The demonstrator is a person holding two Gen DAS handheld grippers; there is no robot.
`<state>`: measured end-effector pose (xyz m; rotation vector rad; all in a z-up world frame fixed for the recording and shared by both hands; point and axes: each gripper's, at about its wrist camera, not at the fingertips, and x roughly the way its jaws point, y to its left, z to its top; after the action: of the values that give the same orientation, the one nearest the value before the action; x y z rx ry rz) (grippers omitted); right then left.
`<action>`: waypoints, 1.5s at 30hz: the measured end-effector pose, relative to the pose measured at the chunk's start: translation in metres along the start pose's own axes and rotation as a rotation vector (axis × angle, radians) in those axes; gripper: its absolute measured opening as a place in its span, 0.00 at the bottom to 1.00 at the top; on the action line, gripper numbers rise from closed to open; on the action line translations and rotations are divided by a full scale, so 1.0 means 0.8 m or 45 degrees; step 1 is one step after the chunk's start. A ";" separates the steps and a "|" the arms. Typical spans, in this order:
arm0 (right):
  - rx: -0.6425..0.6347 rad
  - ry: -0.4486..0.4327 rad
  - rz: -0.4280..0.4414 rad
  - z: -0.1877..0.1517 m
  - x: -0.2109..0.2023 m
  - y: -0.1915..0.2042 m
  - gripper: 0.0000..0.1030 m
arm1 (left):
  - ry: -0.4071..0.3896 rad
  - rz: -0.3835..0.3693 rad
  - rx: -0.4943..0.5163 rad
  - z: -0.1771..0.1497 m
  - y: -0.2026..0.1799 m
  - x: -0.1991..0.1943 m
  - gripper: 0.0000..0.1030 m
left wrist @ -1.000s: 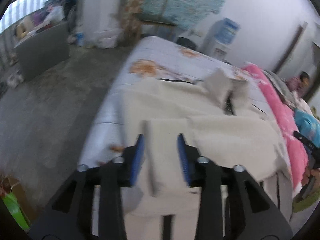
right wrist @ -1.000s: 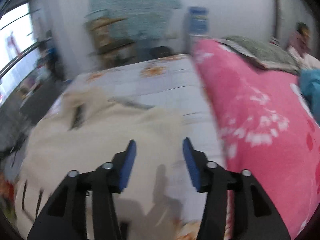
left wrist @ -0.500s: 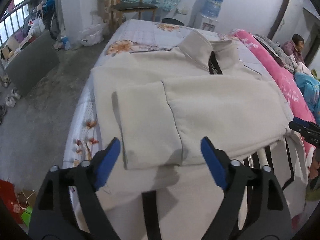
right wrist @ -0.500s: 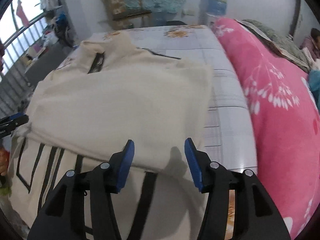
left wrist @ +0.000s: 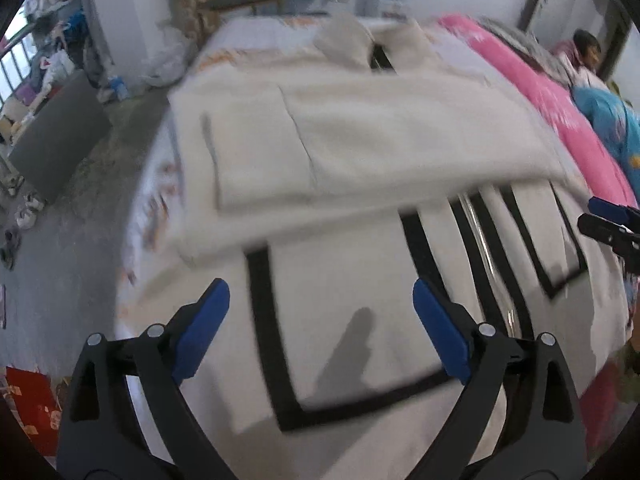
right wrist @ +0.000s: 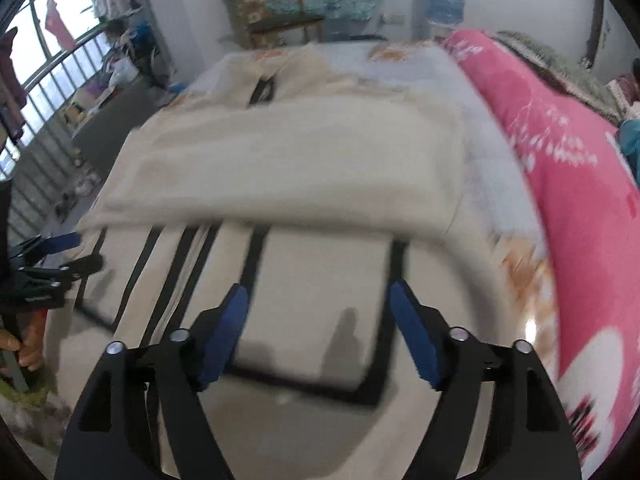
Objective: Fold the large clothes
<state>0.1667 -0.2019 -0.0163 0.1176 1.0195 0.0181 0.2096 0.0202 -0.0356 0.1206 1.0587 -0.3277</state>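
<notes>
A large cream jacket (left wrist: 360, 148) with black stripe trim lies spread on the bed, both sleeves folded across its chest. Its lower part with black lines (left wrist: 360, 300) lies nearest me. My left gripper (left wrist: 320, 312) is open and empty, hovering over the hem's left side. My right gripper (right wrist: 320, 312) is open and empty over the hem's right side (right wrist: 320, 264). The collar (right wrist: 264, 80) lies at the far end. Each gripper shows at the edge of the other's view: the right gripper (left wrist: 608, 224), the left gripper (right wrist: 48, 256).
A pink flowered quilt (right wrist: 568, 152) lies along the bed's right side. The flowered sheet (right wrist: 480, 168) shows beside the jacket. A grey floor (left wrist: 60, 240) with shoes lies left. A wooden chair (right wrist: 272, 12) and water dispenser (right wrist: 438, 4) stand by the far wall. A person (left wrist: 584, 48) sits far right.
Both grippers have pulled back toward the jacket's hem and opened wider. The folded sleeves now lie farther from the fingers, and the black-striped lower part fills the near view.
</notes>
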 end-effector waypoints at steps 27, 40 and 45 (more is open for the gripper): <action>0.016 0.067 -0.143 -0.070 0.026 0.047 0.94 | -0.049 0.095 0.006 -0.043 -0.016 0.011 0.93; -0.004 0.065 -0.177 -0.068 0.032 0.048 0.94 | -0.016 0.124 -0.034 -0.041 -0.016 0.012 0.94; -0.003 0.066 -0.177 -0.068 0.032 0.048 0.94 | -0.011 0.132 -0.045 -0.041 -0.017 0.012 0.94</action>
<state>0.1353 -0.1571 -0.0626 0.0441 1.0771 -0.1044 0.1826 0.0139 -0.0591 0.1415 1.0452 -0.2158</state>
